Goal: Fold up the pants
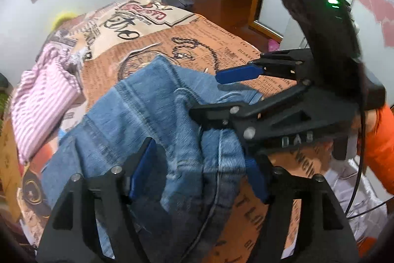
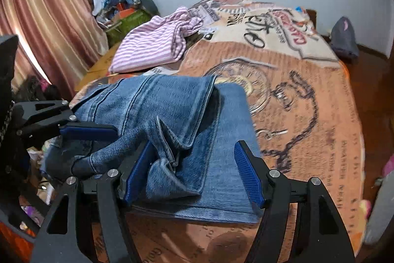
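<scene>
Blue jeans [image 1: 138,115] lie partly folded on the bed, one thick layer turned over a flat one [image 2: 172,100]. My left gripper [image 1: 199,174] stands open at the near end of the pile, bunched denim loose between its blue pads. In the right wrist view, one of its pads [image 2: 88,131] rests along the jeans' left edge. My right gripper [image 2: 194,174] is open too. Its left pad [image 2: 140,171] touches a raised fold, and its right pad [image 2: 248,176] hangs clear above the flat layer. In the left wrist view, the right gripper [image 1: 204,95] reaches in from the right over the denim.
The printed orange bedcover [image 2: 307,90] spreads beyond the jeans. A pink striped garment [image 2: 150,46] lies crumpled at the far left of the bed. A person's orange sleeve [image 1: 379,139] is at the right. A grey bag [image 2: 343,36] sits on the floor past the bed's corner.
</scene>
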Available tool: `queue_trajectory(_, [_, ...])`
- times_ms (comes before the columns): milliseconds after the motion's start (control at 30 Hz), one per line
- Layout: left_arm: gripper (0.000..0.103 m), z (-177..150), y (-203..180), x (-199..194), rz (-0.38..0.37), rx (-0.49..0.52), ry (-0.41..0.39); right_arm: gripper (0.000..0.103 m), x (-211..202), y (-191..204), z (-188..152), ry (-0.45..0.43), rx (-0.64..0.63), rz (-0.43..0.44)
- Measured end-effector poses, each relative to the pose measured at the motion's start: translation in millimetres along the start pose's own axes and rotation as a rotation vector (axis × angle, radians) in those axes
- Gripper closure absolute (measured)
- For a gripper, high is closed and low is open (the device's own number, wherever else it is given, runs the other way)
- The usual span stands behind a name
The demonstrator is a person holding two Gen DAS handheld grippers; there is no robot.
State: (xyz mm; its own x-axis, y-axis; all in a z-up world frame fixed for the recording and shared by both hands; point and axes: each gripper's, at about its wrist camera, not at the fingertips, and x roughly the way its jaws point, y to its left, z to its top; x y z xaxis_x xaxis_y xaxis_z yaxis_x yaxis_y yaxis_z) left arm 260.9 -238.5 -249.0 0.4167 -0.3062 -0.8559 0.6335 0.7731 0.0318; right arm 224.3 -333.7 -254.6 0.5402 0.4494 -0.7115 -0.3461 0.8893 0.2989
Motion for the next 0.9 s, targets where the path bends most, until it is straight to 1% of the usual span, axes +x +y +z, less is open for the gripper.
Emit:
queue_trajectory(33, [0.028,-2.6,2.0,-2.3,-0.004,-0.004,0.0,0.038,1.0,-2.1,-1.4,0.003,0.009,0.01])
queue_trajectory(100, [0.027,-8.9,7.3,-10.7,-0.015,-0.019,-0.004,0.038,-2.6,-6.3,-1.4,-0.007,0.033,0.028])
queue_trajectory(200, [0.026,-14.0,9.2,-23.6,-0.006,-0.025,-0.019,0.038,-18.5,-4.9,1.6,-0.04,0.029,-0.002])
queue_trajectory(300, [0.026,-19.6,11.1,-43.0,0.054,-0.02,-0.055,0.038,-44.4,-5.5,8.9,-0.099,0.036,-0.035])
queue_trajectory(400, [0.026,-24.3,24.0,-60.7,0.075,-0.057,-0.09,0.038,-73.3,-7.7,14.1,-0.163,0.057,-0.074])
queue_trajectory(500, [0.022,-28.7,48.6,-77.0,0.14,-0.114,-0.131,0.038,-91.2,-5.0,13.4,-0.186,0.064,-0.116])
queue_trajectory(567, [0.018,-31.7,71.3,-84.6,0.207,-0.149,-0.151,0.038,-93.8,-1.0,9.6,-0.181,0.063,-0.126])
queue_trajectory(600, [0.018,-33.8,89.0,-87.0,0.251,-0.178,-0.155,0.038,-93.6,2.1,6.6,-0.173,0.062,-0.128])
queue_trajectory(633, [0.018,-34.9,100.9,-87.5,0.271,-0.197,-0.155,0.038,-92.1,6.3,2.1,-0.164,0.062,-0.131])
queue_trajectory(700, [0.017,-36.7,128.8,-84.1,0.308,-0.233,-0.149,0.037,-85.7,15.3,-8.6,-0.14,0.066,-0.141])
queue_trajectory(800, [0.017,-37.4,178.0,-68.2,0.38,-0.283,-0.116,0.037,-71.7,29.0,-26.3,-0.1,0.097,-0.13])
queue_trajectory(900, [0.017,-36.7,211.6,-48.2,0.391,-0.316,-0.087,0.037,-56.8,43.8,-43.2,-0.061,0.14,-0.106])
